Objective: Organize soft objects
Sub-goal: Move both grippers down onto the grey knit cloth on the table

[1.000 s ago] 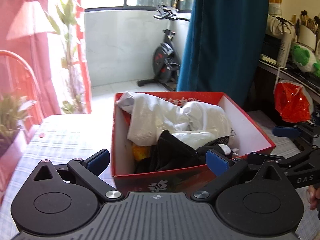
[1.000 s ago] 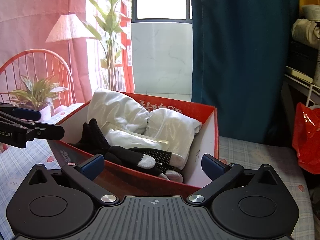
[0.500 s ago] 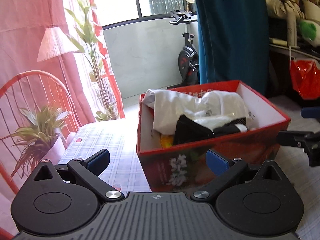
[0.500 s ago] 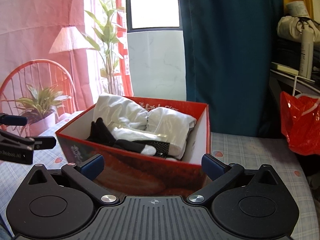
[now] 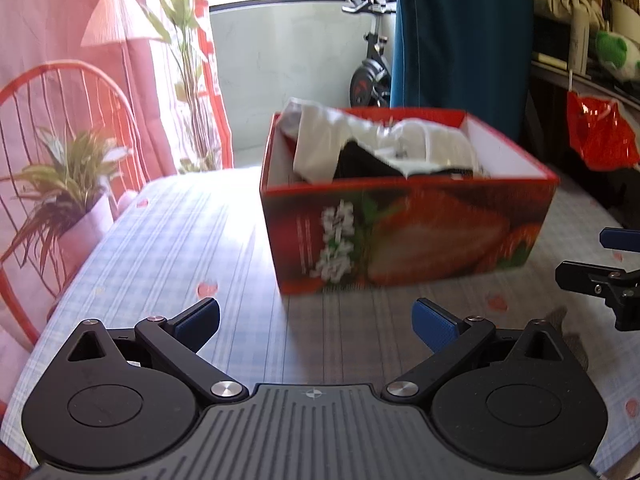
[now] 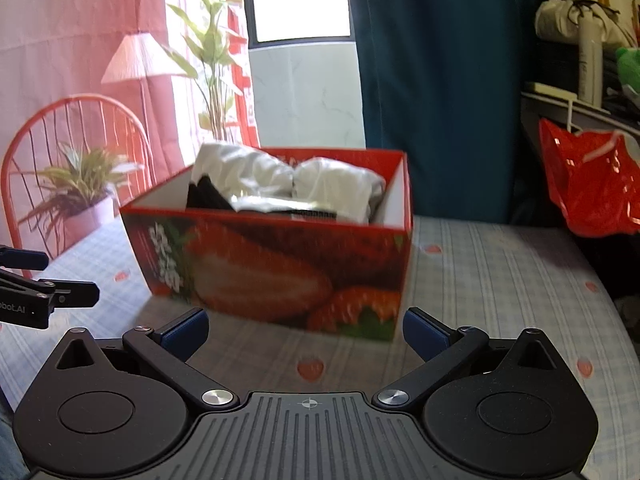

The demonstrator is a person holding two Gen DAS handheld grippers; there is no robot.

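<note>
A red strawberry-print box (image 5: pixel 420 232) stands on the checked tablecloth; it also shows in the right wrist view (image 6: pixel 280 264). Inside lie white cloths (image 5: pixel 424 140) (image 6: pixel 336 180) and a black glove (image 5: pixel 360 162) (image 6: pixel 206 196). My left gripper (image 5: pixel 316 320) is open and empty, low over the table in front of the box. My right gripper (image 6: pixel 306 328) is open and empty, also short of the box. Each gripper shows at the edge of the other's view.
A potted plant (image 5: pixel 76 196) and a red wire chair (image 6: pixel 76 136) stand at the table's left edge. A red plastic bag (image 6: pixel 592 184) hangs at the right by a cluttered shelf. A teal curtain (image 6: pixel 440 80) hangs behind the box.
Both grippers have pulled back and down from over the box to low in front of it. The box contents have not moved. Both stay open.
</note>
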